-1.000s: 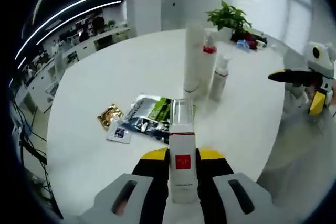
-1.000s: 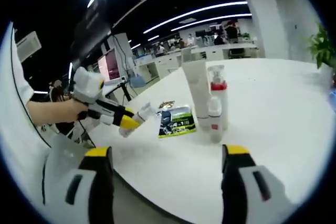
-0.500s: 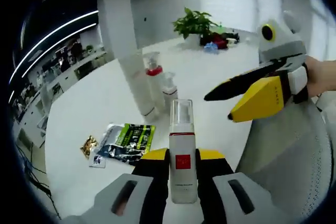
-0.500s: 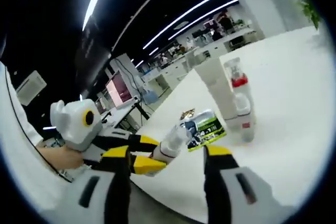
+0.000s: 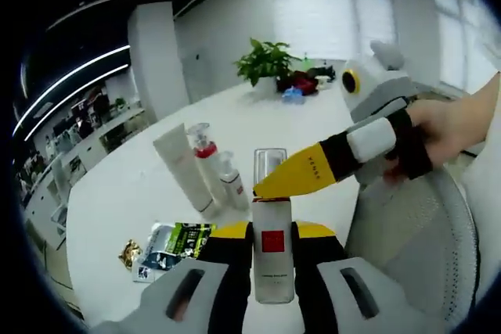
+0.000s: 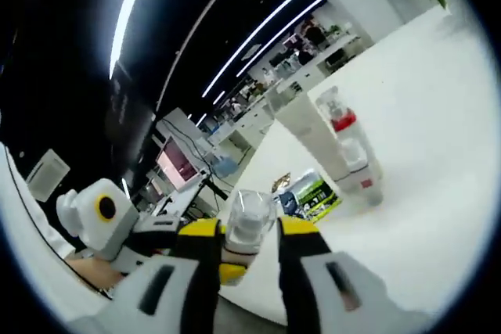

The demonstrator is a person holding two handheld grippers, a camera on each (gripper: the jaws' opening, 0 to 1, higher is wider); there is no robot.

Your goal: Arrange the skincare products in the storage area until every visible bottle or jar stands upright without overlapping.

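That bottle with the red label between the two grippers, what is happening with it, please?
A person holds the bottle in the left gripper, off the white table. The right gripper has its jaws on either side of the clear cap, which looks like a handover; whether it grips yet is unclear. On the table a tube and two pump bottles stand upright, with flat sachets lying nearby.

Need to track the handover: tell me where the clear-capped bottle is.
The bottle stands low and centre in the left gripper view, clamped by the left gripper, with the right gripper at its cap.
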